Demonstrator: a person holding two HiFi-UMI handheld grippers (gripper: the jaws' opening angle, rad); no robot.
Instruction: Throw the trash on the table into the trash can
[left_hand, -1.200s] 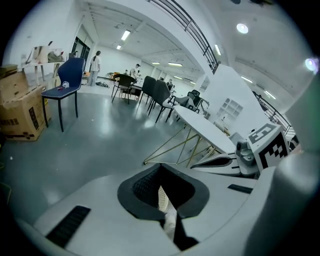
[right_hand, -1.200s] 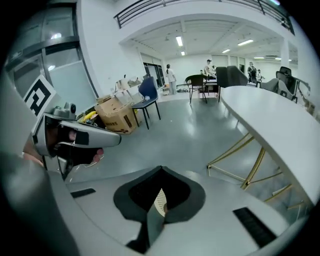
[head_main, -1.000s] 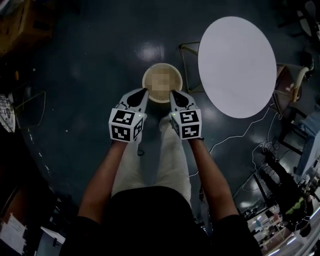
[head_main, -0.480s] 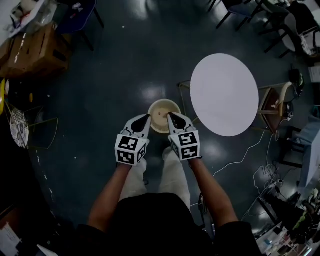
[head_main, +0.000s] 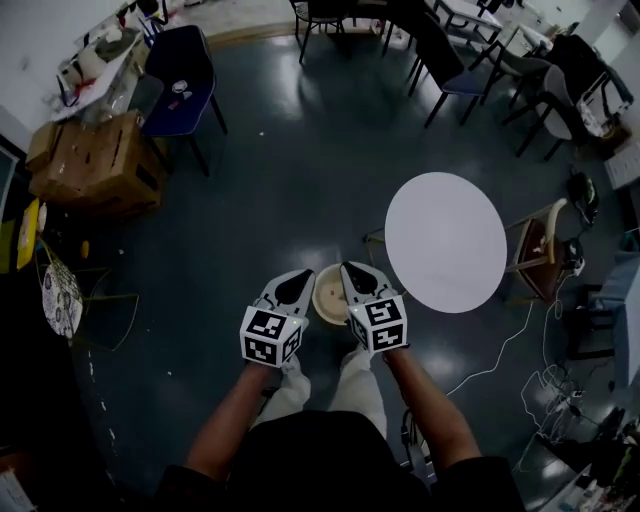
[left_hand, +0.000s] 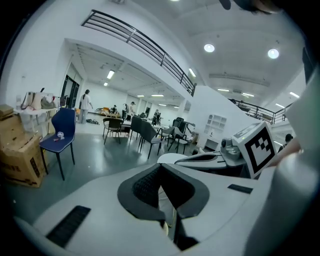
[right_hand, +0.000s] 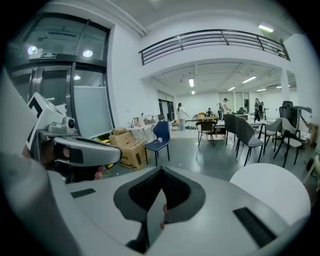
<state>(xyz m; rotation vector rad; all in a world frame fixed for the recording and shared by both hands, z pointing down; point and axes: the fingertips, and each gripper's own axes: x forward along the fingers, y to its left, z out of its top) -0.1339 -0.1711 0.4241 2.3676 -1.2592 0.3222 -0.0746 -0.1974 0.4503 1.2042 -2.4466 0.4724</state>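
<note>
Head view: the person is holding the left gripper and the right gripper side by side above the floor. Each is showing its jaws pressed together at the tips, gripping nothing. The trash can is standing on the floor, appearing between the two grippers, just left of the round white table. A blue chair is standing far left.
</note>
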